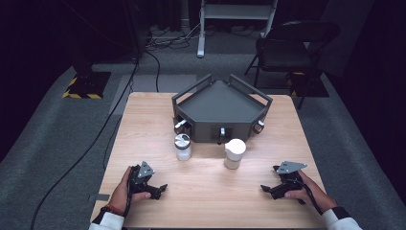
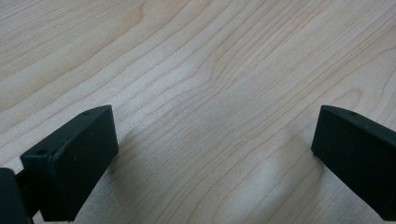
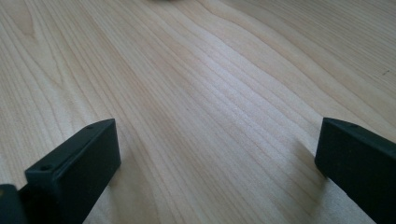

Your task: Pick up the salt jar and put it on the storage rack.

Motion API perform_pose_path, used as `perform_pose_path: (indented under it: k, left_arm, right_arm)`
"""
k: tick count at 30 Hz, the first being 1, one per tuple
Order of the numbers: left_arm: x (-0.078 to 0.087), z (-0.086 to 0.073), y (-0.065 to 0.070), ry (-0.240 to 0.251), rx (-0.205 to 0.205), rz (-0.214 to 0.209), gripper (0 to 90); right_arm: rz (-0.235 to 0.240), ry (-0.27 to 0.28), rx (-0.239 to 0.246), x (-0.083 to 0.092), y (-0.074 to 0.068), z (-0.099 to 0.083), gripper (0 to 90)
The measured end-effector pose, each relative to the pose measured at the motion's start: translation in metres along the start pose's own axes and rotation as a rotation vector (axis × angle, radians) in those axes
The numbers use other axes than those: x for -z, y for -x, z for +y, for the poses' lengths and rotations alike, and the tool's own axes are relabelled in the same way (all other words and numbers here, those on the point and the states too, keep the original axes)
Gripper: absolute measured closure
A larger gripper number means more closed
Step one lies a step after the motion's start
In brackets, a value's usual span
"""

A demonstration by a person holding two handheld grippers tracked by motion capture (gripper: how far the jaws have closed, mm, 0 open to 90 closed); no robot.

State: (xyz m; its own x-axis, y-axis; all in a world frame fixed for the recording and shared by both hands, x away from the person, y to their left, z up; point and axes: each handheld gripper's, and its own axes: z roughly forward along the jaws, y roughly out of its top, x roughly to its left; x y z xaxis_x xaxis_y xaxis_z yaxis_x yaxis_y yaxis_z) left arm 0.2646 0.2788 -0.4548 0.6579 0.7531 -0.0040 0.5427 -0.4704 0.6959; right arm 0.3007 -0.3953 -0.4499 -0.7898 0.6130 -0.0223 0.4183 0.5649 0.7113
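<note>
Both your claws gape wide and empty: left claw [image 1: 160, 189] lower left, right claw [image 1: 266, 189] lower right, resting on the surface [image 1: 143, 124]. Silver-lidded jar [image 1: 182, 146] and white jar [image 1: 234, 153] stand mid-frame, untouched before the grey tray [image 1: 221, 101]; nothing started, everything left

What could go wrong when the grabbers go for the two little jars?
The white jar and the jar with the shiny lid stand upright and close to the front of the grey tray. A grabber coming in fast might tip one over or push it against the tray. Both the left gripper and the right gripper are open and empty near the table's front edge, so each has to travel a fair way, and could arrive off-centre.
</note>
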Motion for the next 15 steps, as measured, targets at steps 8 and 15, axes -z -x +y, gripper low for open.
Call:
perform_pose_path:
  k: [8, 15]
  left_arm:
    - [-0.0001, 0.0002, -0.0001, -0.001, 0.0, -0.001, 0.1]
    - [-0.0001, 0.0003, 0.0002, -0.001, -0.001, 0.0, 0.1]
  right_arm:
    - [0.0, 0.0, 0.001, -0.0002, 0.0004, 0.0001, 0.0]
    - [-0.004, 0.0, -0.004, 0.0001, -0.0006, -0.0001, 0.0]
